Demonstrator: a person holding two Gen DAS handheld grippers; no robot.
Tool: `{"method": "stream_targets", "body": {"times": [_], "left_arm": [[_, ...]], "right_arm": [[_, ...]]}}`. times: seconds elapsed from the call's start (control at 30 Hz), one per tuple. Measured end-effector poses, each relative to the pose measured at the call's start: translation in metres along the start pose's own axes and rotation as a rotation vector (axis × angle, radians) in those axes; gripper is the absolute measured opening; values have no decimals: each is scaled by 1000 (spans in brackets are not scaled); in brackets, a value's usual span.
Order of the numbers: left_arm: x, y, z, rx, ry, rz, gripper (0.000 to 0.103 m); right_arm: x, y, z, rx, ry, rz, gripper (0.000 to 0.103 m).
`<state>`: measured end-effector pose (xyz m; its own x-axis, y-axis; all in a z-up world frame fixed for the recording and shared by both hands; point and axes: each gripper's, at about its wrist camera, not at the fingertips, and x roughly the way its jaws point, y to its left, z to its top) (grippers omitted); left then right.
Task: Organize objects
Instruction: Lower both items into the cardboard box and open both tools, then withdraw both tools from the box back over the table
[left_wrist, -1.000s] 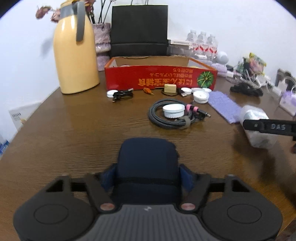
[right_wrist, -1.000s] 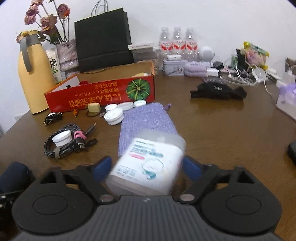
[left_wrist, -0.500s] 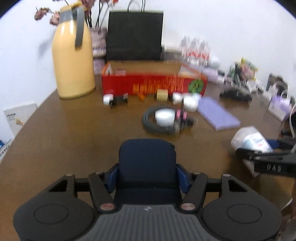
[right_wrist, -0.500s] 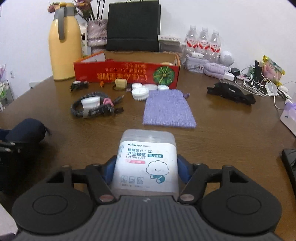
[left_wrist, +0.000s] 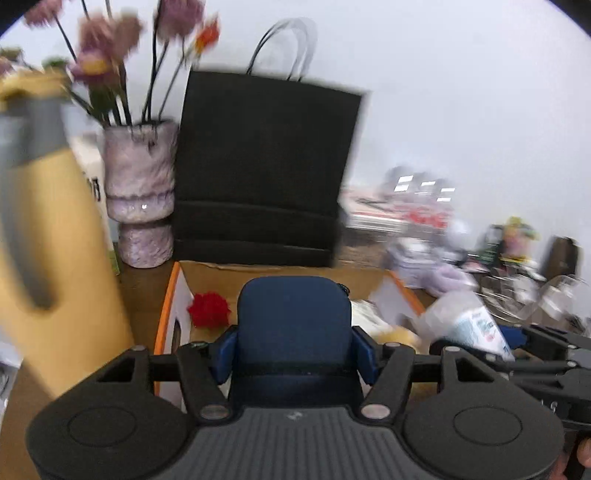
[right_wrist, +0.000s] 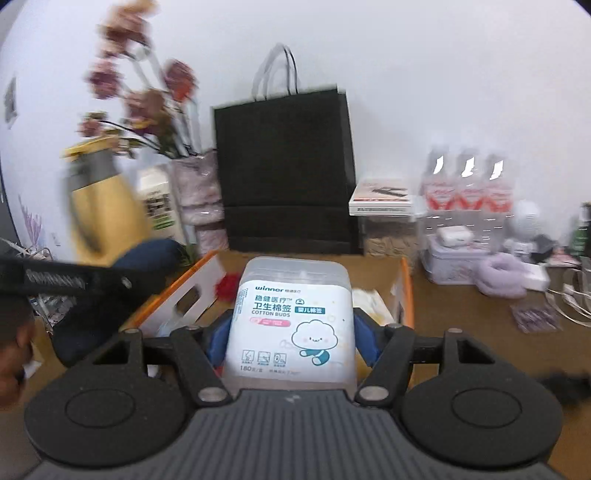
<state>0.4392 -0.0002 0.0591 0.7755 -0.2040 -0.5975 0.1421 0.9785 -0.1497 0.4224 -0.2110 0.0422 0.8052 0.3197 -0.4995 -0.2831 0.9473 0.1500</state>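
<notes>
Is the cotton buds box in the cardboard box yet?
No. The cotton buds box sits clamped in the right gripper, above the open cardboard box.

R gripper (right_wrist: 291, 343) clamped on cotton-bud box (right_wrist: 291, 321), label facing cam, held above open cardboard box (right_wrist: 404, 291). L gripper (right_wrist: 79, 282) at left w/ navy pouch (right_wrist: 147, 256) — blurred. Black paper bag (right_wrist: 286, 166) behind, water bottles (right_wrist: 467, 184) at right.
</notes>
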Motion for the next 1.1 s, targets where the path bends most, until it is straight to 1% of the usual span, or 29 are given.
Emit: {"method": "stream_targets", "body": {"times": [0.07,0.13,0.17,0.27,0.33,0.37,0.4,0.43,0.47,0.5,0.57,0.63,0.67,0.77,0.83,0.9,0.97,1.0,1.03,1.1], "left_arm": [[45,6,16,8,52,67,61],[81,11,21,16,105,105,61],[95,15,21,8,125,115,62],[135,24,15,-35,224,154,63],[149,23,7,-17,277,163,63],[151,24,5,0,278,158,64],[150,23,2,25,267,148,65],[148,22,1,52,262,147,67],[146,22,1,60,262,152,67],[143,23,2,52,260,151,67],[135,26,8,33,257,139,67],[118,25,17,30,229,137,68],[109,24,20,32,212,136,70],[70,17,31,47,148,127,78],[37,9,33,80,94,130,81],[8,1,30,110,59,132,83],[-25,-4,19,133,27,118,85],[-46,-5,8,128,8,104,87],[-62,-5,-4,115,-5,88,89],[-96,-3,-36,91,-24,28,90]], "right_arm": [[54,-10,22,8,63,-49,67],[95,-14,31,-14,105,-108,67],[112,-16,32,-16,125,-132,67],[159,-29,29,-6,213,-196,67],[178,-39,24,14,252,-233,68],[181,-42,23,30,260,-245,70],[181,-45,24,45,257,-237,81],[179,-45,24,37,237,-219,86],[177,-46,25,23,220,-225,97],[175,-44,25,10,210,-213,101],[167,-41,29,-10,193,-217,101],[154,-39,37,-15,173,-216,101],[144,-38,42,-12,158,-212,101],[109,-33,56,-17,112,-204,101],[82,-29,62,-29,83,-194,101],[53,-23,62,-41,63,-183,101],[18,-17,52,-36,34,-169,101],[-1,-14,43,-26,18,-149,102],[-22,-11,29,-14,-1,-124,102],[-60,-1,-4,-10,-25,-78,103]]}}
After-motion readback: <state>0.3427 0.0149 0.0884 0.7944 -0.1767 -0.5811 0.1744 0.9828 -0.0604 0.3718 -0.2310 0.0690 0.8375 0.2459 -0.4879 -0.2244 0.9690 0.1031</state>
